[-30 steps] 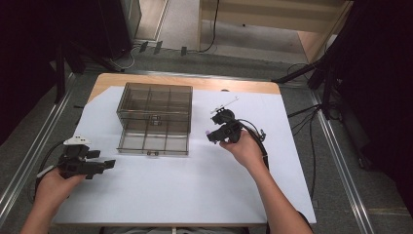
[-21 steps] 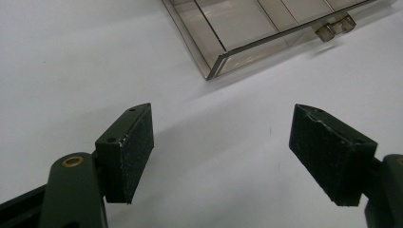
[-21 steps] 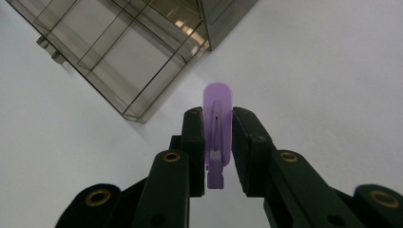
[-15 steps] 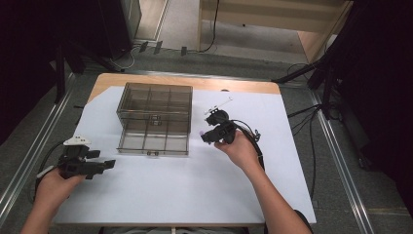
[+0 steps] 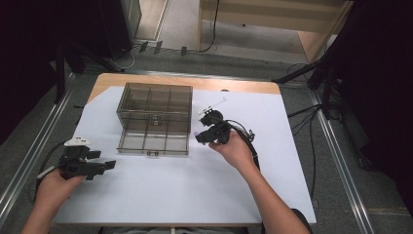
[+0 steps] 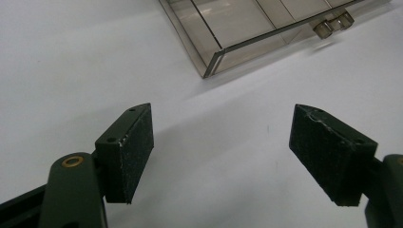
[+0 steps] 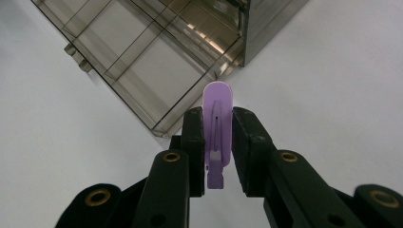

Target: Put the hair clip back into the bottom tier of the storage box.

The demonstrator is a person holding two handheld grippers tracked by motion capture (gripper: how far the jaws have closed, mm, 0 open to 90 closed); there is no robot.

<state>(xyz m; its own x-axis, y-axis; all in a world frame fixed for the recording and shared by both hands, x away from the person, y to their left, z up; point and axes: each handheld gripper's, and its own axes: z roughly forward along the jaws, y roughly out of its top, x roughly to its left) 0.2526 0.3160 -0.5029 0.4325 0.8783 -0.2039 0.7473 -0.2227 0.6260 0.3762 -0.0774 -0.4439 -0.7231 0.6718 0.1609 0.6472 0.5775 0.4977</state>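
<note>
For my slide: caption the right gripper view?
Right gripper clamps a purple clip near the open drawer.

1. No text, label, brand, number or sign can be read anywhere.
2. The clear drawer box (image 5: 154, 118) bears no lettering.
3. The white sheet (image 5: 160, 190) on the desk is blank.

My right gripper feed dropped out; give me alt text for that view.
The right gripper is shut on a small purple plastic clip, held upright above white paper. Beyond it lies a clear smoky compartment box with an open drawer.
</note>
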